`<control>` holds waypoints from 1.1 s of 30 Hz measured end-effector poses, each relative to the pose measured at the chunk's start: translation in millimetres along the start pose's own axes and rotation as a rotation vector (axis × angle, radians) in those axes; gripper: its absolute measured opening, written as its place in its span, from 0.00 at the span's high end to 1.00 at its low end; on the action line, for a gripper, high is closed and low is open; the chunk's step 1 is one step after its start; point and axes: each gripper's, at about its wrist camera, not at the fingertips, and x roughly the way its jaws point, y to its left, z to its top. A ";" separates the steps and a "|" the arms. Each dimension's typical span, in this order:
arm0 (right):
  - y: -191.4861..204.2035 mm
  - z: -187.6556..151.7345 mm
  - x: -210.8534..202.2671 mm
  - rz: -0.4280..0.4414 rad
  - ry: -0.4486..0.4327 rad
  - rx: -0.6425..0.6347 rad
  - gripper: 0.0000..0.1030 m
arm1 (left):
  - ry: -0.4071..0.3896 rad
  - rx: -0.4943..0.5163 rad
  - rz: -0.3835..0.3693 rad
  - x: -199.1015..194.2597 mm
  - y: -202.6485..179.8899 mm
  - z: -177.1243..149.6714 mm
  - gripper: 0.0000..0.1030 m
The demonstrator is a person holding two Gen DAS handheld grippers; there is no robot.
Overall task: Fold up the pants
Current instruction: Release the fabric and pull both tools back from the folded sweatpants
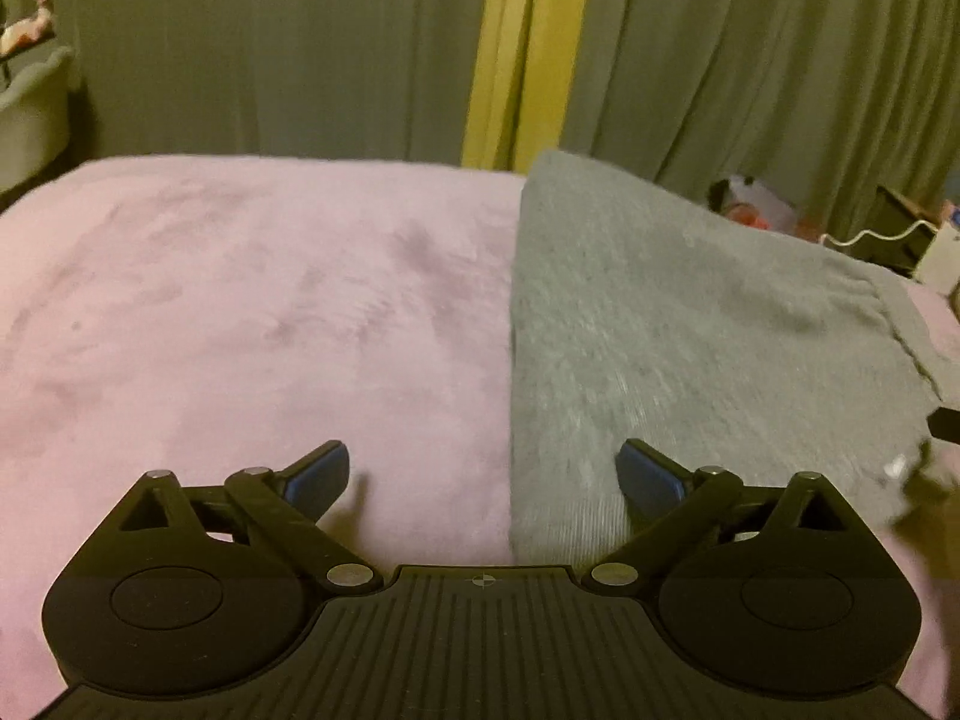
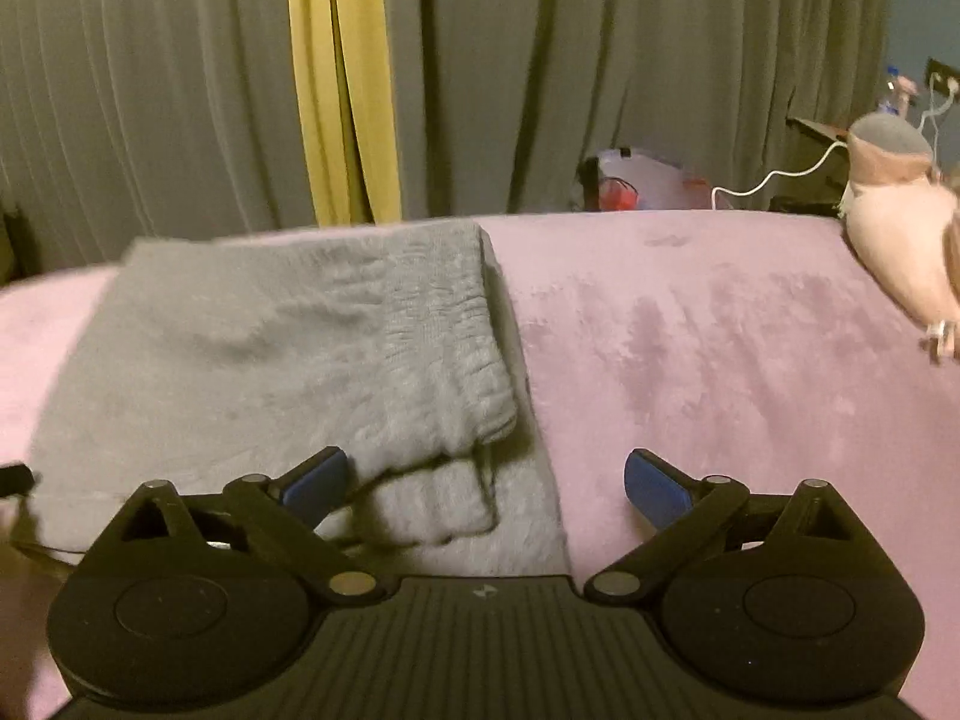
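Pink blanket (image 1: 240, 312) bed, grey curtains (image 1: 270, 48) behind; grey pants (image 1: 690, 330) lie folded flat, left gripper (image 1: 483, 477) and right gripper (image 2: 486, 480) both spread apart and empty, fold looks nearly done; next needs regrasping waistband (image 2: 444, 330) edge.

Black hand-held gripper (image 1: 483, 477), blue fingertips (image 1: 318, 474)
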 end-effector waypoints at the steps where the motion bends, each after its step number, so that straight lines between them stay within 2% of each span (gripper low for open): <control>1: -3.5 -6.6 -5.0 0.014 -0.016 0.022 0.04 | -0.003 0.015 -0.006 -6.0 1.4 -5.8 0.03; 3: -2.3 -19.3 -14.3 0.048 -0.039 0.045 0.04 | 0.003 0.069 -0.031 -13.6 -5.2 -17.9 0.03; 5: 0.0 -29.2 -17.0 0.046 -0.025 0.064 0.04 | -0.002 0.148 -0.058 -15.8 -17.0 -24.2 0.03; 7: 12.5 -32.0 -15.9 0.062 0.006 0.029 0.04 | -0.014 0.233 -0.042 -10.6 -38.3 -28.6 0.03; 9: 27.8 -36.9 -18.2 0.069 -0.004 -0.045 0.04 | -0.022 0.257 -0.013 1.0 -49.3 -28.0 0.03; 11: 40.5 -39.5 -18.1 0.035 -0.016 -0.123 0.04 | 0.005 0.215 0.060 13.5 -46.9 -25.4 0.02; 13: 43.1 -39.4 -11.5 0.024 0.005 -0.150 0.04 | 0.048 0.130 0.038 19.0 -33.5 -25.8 0.02; 15: 44.5 -42.2 -8.4 0.024 0.038 -0.159 0.04 | 0.055 0.071 0.021 18.7 -24.8 -28.1 0.02; 19: 50.2 -46.4 -0.4 0.007 0.094 -0.188 0.04 | 0.025 0.124 0.057 12.8 -30.4 -34.1 0.01; 24: 57.1 -49.4 -4.1 -0.042 0.118 -0.171 0.04 | 0.049 0.155 0.087 7.4 -36.9 -43.3 0.02; 26: 56.1 -50.7 -9.2 -0.030 0.139 -0.153 0.04 | 0.054 0.175 0.112 4.0 -39.2 -48.4 0.02; 31: 54.0 -52.4 -28.5 -0.023 0.151 -0.079 0.04 | 0.065 0.148 0.133 -5.5 -38.6 -53.8 0.02; 33: 59.9 -54.5 -36.9 -0.032 0.142 -0.092 0.04 | 0.058 0.149 0.131 -14.2 -42.3 -54.1 0.02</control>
